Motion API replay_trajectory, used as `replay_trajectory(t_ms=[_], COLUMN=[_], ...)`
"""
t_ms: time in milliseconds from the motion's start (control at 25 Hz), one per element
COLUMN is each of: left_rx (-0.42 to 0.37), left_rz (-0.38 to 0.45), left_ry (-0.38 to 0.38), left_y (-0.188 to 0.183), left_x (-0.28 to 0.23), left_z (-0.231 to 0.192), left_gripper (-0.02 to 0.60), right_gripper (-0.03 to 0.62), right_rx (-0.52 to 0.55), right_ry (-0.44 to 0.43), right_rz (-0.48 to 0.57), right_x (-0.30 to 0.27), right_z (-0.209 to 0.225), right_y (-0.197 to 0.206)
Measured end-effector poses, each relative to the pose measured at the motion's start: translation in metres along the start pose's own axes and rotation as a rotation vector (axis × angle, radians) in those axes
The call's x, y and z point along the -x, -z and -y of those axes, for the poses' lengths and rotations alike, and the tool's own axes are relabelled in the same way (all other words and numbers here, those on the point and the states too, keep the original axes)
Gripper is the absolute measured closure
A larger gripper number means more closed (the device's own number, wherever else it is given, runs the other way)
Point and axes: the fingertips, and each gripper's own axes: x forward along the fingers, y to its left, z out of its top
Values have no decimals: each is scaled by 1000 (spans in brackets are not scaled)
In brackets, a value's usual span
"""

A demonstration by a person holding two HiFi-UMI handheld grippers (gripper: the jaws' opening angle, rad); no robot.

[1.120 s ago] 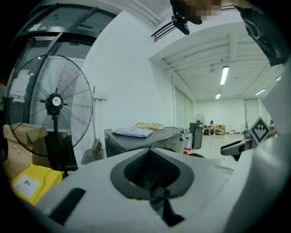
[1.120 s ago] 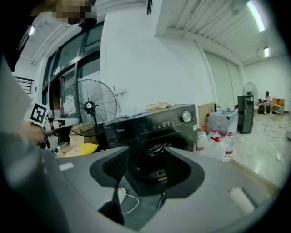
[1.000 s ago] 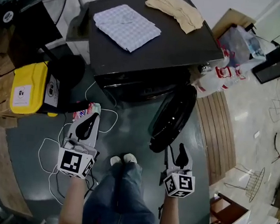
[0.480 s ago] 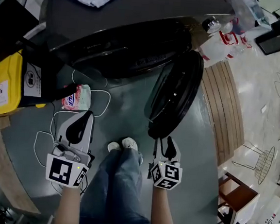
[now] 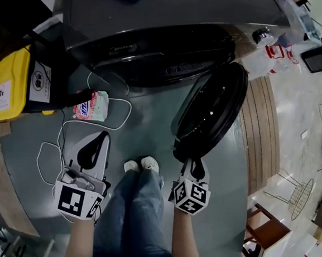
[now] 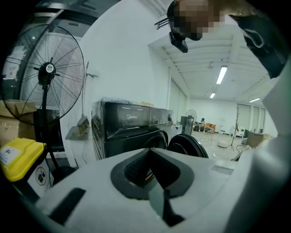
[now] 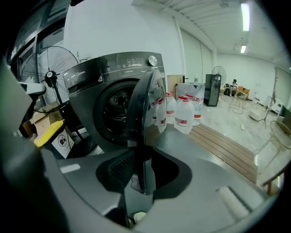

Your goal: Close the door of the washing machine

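The black front-loading washing machine (image 5: 157, 41) stands at the top of the head view, with its round door (image 5: 212, 118) swung open to the right. My right gripper (image 5: 194, 166) is at the door's near edge. In the right gripper view the door's rim (image 7: 145, 104) runs down between the jaws, and the right gripper (image 7: 142, 157) is closed on it. The drum opening (image 7: 116, 109) shows behind. My left gripper (image 5: 95, 147) hangs low at the left, apart from the machine, shut and holding nothing. The left gripper (image 6: 150, 152) faces the machine (image 6: 122, 127).
A yellow box (image 5: 11, 84) and a black stand sit left of the machine. A printed packet (image 5: 90, 105) and a white cable (image 5: 65, 139) lie on the floor. Water bottles (image 7: 184, 111) and wooden planks (image 5: 262, 128) are right of the door. A fan (image 6: 45, 73) stands at the left.
The person has stepped closer to the machine. My right gripper moved forward onto the open door's edge and took hold of it. The left gripper stayed low at the left.
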Motion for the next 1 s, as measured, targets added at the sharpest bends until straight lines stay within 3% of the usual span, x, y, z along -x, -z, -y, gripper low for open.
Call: replay_trajectory(t_ms=[200,480,760,1000], left_rx=[21,65,114,139], left_rz=[1,-3,13,19], left_ry=[-37,-110,-186,-202], left_y=[0,4,2,2], left_x=[4,19,27,25], left_z=[-15,-41,-72,-81], left_gripper=[580,580,581,580], right_gripper=[482,451,434,437], right_rx=[-21,-12,63,166], right_ry=[-31,-142,-298,-419], right_rz=[-20,-51,-72,-59], right_x=[-10,-31,-60,-79], right_z=[-26,-84,-145,-183], right_y=[-4,-13,-29,-44])
